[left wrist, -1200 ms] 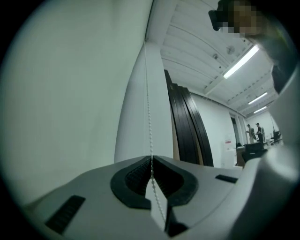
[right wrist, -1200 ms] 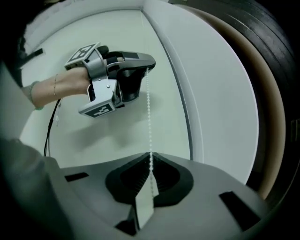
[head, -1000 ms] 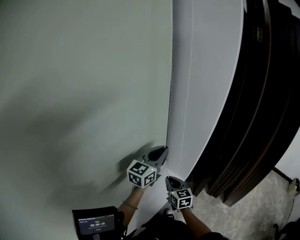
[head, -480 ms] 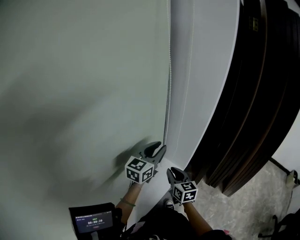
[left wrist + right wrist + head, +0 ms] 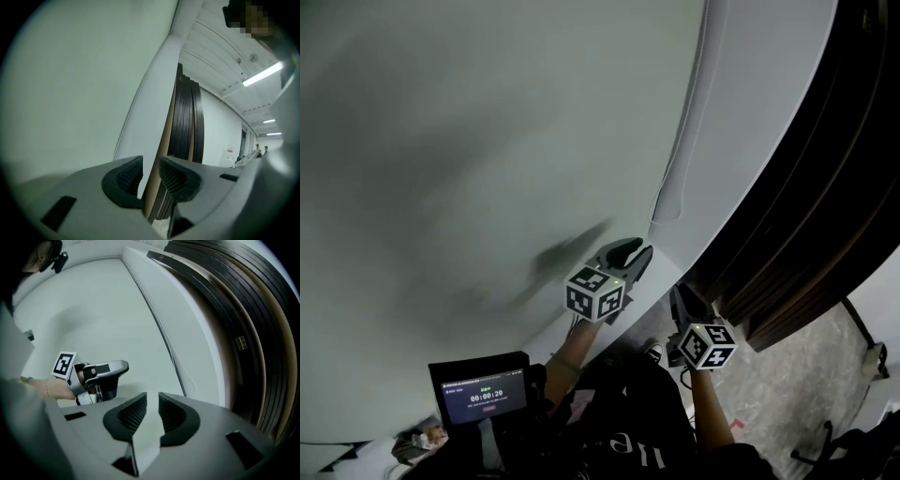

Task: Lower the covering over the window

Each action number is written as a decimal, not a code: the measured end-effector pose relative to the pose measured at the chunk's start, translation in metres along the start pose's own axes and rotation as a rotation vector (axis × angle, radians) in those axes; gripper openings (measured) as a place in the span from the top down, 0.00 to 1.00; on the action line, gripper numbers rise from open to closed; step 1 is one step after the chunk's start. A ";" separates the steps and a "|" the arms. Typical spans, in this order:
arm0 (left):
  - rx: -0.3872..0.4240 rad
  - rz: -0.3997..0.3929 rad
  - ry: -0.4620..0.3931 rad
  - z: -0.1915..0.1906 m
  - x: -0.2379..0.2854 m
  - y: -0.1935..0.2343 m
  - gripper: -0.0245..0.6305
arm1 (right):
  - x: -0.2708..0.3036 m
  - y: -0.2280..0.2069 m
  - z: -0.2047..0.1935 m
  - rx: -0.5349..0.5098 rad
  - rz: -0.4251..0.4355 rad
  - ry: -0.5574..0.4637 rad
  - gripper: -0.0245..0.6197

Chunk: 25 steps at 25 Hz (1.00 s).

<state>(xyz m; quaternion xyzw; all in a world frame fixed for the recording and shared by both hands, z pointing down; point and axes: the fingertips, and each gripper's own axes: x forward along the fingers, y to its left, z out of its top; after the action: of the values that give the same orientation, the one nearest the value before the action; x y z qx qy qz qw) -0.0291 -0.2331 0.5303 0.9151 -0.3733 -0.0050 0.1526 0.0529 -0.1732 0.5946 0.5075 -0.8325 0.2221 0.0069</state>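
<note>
The pale grey-green window covering [image 5: 487,141] fills the left of the head view and hangs far down. Along its right edge a thin bead cord [image 5: 673,183] hangs in a free loop against the white frame strip [image 5: 750,112]. My left gripper [image 5: 636,255] sits just below the loop's end, jaws slightly apart with nothing between them [image 5: 151,164]. My right gripper [image 5: 682,298] is lower and to the right, away from the cord. Its jaws [image 5: 153,401] are opening and hold nothing. The right gripper view shows the cord [image 5: 165,348] and the left gripper [image 5: 123,367].
Tall dark wooden panels [image 5: 806,187] lean against the wall right of the white strip. A small screen showing a timer [image 5: 483,398] hangs at the person's front. Speckled floor [image 5: 806,375] lies at the lower right. Ceiling lights [image 5: 262,75] show in the left gripper view.
The right gripper has dropped down and to the right, away from the cord. The left gripper has stayed by the cord's lower end. The head view has swung, so the covering looms larger.
</note>
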 end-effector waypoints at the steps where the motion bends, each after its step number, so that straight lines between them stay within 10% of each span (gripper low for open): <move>1: -0.010 -0.002 0.005 -0.004 0.000 -0.002 0.82 | -0.003 0.000 0.002 0.003 -0.002 -0.003 0.86; 13: -0.107 -0.004 0.002 -0.074 -0.039 -0.007 0.82 | -0.002 0.020 -0.047 0.039 0.070 0.021 0.86; 21: -0.077 0.034 -0.091 -0.066 -0.093 -0.224 0.82 | -0.217 0.014 -0.026 0.049 0.067 -0.006 0.89; 25: -0.105 0.035 -0.066 -0.081 -0.090 -0.229 0.82 | -0.220 0.005 -0.027 0.078 0.052 0.000 0.89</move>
<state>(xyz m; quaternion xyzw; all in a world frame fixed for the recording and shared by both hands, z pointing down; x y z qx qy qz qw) 0.0721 0.0049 0.5328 0.8985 -0.3932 -0.0522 0.1879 0.1500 0.0243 0.5647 0.4855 -0.8362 0.2543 -0.0188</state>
